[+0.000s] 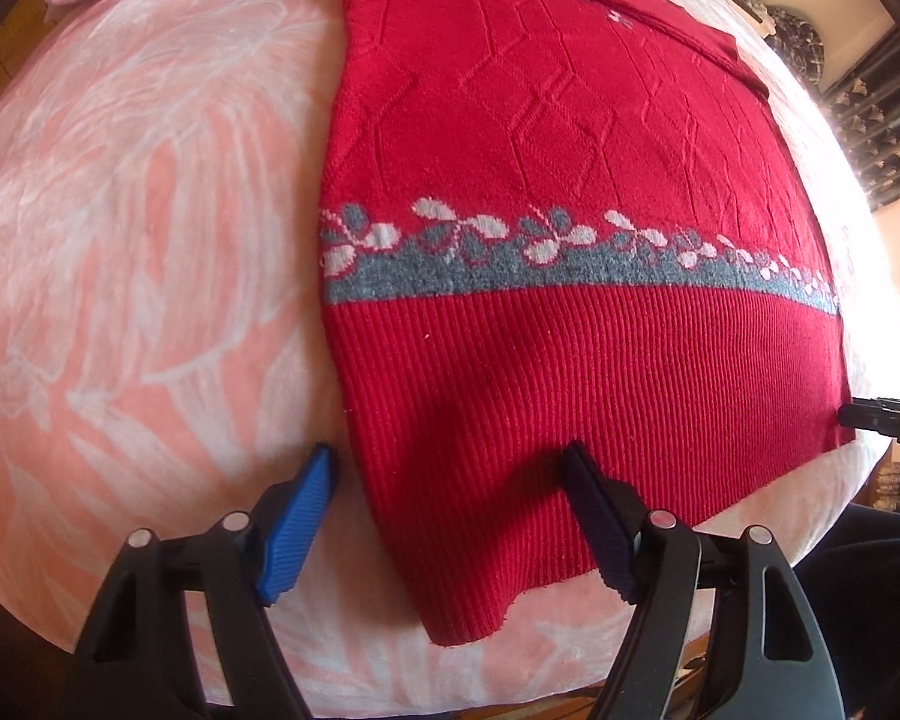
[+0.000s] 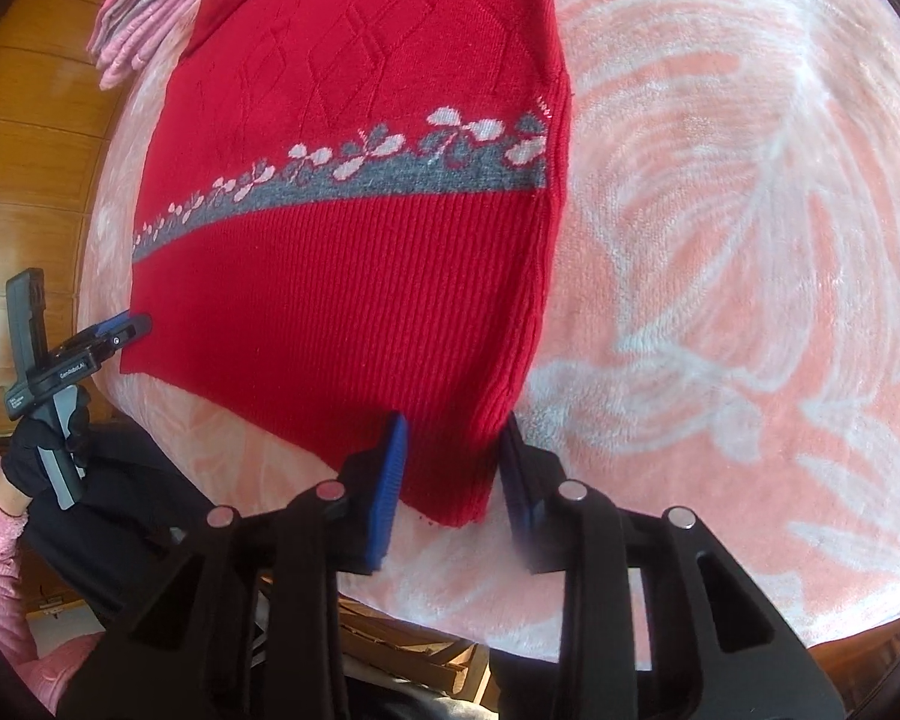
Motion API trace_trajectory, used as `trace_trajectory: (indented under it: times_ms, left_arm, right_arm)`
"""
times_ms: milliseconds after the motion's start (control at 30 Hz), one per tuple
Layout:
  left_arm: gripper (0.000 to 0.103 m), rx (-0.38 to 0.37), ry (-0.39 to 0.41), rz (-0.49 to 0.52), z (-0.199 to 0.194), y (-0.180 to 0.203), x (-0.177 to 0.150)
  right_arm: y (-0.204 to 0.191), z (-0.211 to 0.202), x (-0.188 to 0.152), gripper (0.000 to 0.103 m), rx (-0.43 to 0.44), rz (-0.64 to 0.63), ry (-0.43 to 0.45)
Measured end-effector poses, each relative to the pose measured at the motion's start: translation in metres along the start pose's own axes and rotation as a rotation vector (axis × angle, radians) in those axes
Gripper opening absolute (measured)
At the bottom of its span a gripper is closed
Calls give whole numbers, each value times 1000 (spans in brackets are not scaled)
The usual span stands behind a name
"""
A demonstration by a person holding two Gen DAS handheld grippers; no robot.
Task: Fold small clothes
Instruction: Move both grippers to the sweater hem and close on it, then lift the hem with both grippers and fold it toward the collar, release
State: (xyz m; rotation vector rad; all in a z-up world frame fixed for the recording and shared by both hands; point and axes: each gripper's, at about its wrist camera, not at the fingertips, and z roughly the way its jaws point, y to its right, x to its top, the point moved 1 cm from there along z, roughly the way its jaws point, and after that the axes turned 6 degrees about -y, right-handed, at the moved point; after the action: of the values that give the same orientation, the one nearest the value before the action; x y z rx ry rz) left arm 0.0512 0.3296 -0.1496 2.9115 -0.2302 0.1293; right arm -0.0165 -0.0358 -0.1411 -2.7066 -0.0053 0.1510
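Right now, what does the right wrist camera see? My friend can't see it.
A red sweater with a grey flower band lies flat on a pink blanket. The open right gripper straddles its near corner; the left gripper is at the other corner.

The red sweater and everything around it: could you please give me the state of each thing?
Red sweater: spread flat on the blanket, sleeve folded across the top.
Left tool: open, straddling the hem's left corner.
Right tool: open, straddling the hem's right corner.
Pink garment: folded, beyond the sweater.
Blanket: spread out.
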Motion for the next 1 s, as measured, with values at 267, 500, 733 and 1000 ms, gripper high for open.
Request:
trace_trajectory:
  times_ms: [267, 500, 733, 1000]
  left_arm:
    - [9, -165, -1, -54, -11, -6, 7]
    - [8, -271, 72, -88, -39, -6, 16]
    - [8, -379, 175, -128, -73, -5, 42]
    - [8, -383, 221, -168, -77, -5, 84]
  right_arm:
    - [-10, -21, 5, 6, 99, -16, 50]
    - [-10, -53, 11, 6, 184, -4, 136]
    - [-8, -87, 29, 6, 236, 19, 231]
    - [14, -116, 69, 4, 227, 88, 293]
